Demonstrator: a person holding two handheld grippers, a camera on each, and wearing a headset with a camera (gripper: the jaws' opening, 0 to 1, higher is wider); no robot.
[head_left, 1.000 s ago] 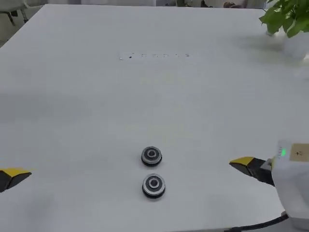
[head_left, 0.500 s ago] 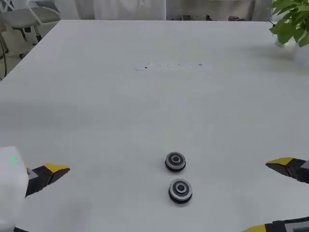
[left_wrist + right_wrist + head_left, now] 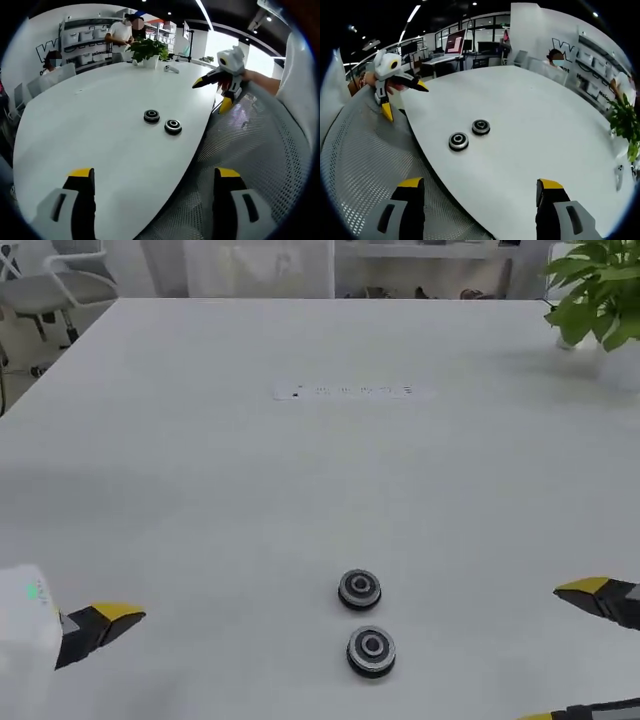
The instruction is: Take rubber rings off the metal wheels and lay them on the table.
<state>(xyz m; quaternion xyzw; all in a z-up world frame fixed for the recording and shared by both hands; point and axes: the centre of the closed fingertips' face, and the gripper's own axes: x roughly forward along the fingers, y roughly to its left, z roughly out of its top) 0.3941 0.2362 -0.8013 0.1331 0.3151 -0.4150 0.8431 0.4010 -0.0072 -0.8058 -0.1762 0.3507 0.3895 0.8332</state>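
Two metal wheels lie flat near the table's front edge, each with a black rubber ring around it: the far wheel (image 3: 359, 589) (image 3: 152, 116) (image 3: 481, 127) and the near wheel (image 3: 371, 651) (image 3: 173, 126) (image 3: 458, 141). My left gripper (image 3: 105, 620) (image 3: 154, 173) (image 3: 395, 80) is open and holds nothing, well to the left of the wheels. To their right, my right gripper (image 3: 562, 652) (image 3: 480, 183) (image 3: 220, 82) is also open and holds nothing. Neither gripper touches a wheel.
A white table (image 3: 300, 470) stretches far back. A flat white strip (image 3: 345, 391) lies mid-table. A potted plant (image 3: 595, 285) (image 3: 146, 50) stands at the far right corner, with a small white object (image 3: 171, 69) near it. Chairs (image 3: 60, 280) and people stand beyond the table.
The head camera has shifted, so the wheels sit further right in the picture; they have not moved on the table. More of the left gripper shows, slightly nearer the wheels.
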